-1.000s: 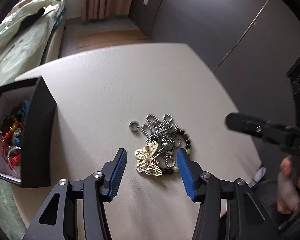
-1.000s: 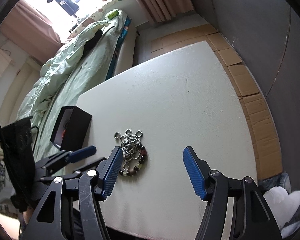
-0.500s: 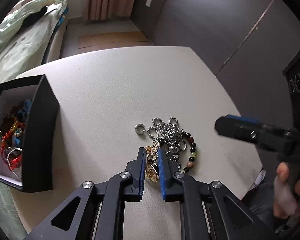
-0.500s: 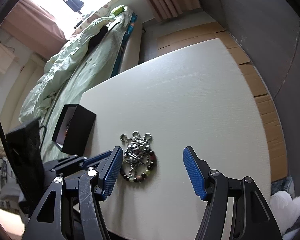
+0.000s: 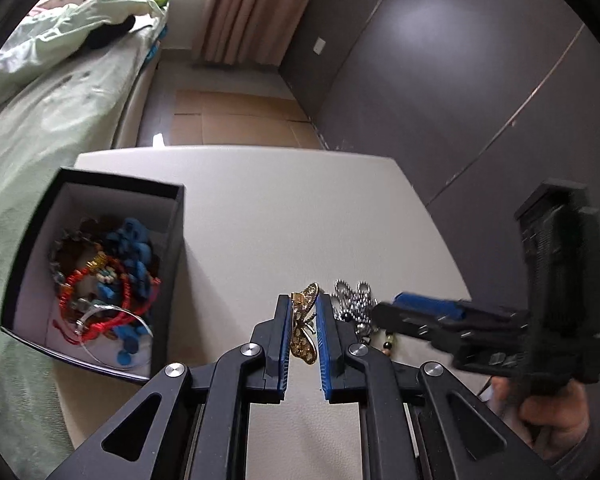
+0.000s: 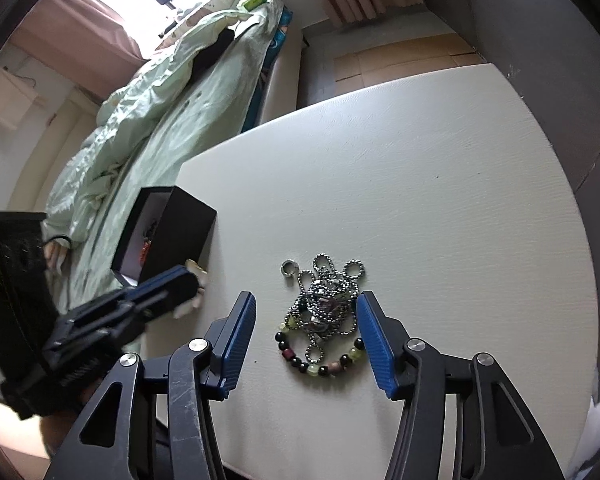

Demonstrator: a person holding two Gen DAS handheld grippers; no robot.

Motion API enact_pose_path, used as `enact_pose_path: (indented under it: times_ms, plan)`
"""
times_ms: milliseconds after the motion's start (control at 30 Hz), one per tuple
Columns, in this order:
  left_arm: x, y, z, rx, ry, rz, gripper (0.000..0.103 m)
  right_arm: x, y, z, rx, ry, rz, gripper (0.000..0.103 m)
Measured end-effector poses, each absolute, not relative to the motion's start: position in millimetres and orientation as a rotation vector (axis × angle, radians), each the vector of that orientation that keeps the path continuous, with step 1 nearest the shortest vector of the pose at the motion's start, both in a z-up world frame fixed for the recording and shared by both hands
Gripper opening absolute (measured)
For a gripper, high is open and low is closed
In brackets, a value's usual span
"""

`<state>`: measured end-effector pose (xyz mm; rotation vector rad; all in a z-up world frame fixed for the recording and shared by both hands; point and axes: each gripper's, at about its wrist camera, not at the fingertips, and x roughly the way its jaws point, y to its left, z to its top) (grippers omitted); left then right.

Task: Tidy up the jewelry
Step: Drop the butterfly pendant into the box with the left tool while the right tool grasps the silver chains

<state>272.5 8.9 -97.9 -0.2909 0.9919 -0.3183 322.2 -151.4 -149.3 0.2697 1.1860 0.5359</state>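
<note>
My left gripper [image 5: 303,312] is shut on a gold butterfly brooch [image 5: 305,328] and holds it above the white table [image 5: 280,208], just right of the open black jewelry box [image 5: 100,280] with red and blue bracelets inside. In the right wrist view the left gripper [image 6: 168,284] sits by the box [image 6: 168,232]. My right gripper [image 6: 306,312] is open and low over a tangled silver ball chain [image 6: 328,296] and a beaded bracelet [image 6: 320,360]. A small silver ring [image 6: 288,269] lies just left of the chain.
A bed with a green quilt [image 6: 160,120] runs along the table's left side. A dark wall [image 5: 460,80] stands on the right. The table's near edge [image 6: 340,476] is just under my right gripper.
My left gripper closed on the butterfly brooch, lifted it off the pile and carried it left toward the box. My right gripper moved down closer over the chain and bracelet.
</note>
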Motion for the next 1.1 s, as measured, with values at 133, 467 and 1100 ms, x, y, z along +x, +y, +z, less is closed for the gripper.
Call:
enact_pose_path:
  times_ms: [133,467,1100]
  plan:
    - [271,19,-91,-0.313,0.976,-0.304,0.012,326,-142,-157,0.248,1.221,0.51,0.045]
    - [266,37,-83,-0.332,0.95,-0.268,0.013,322,-118,-157,0.077,1.202,0.429,0.045]
    - [245,61,-59,-0.371,0.895,-0.219,0.013,306,-121,-125,0.094,1.132,0.439,0.018]
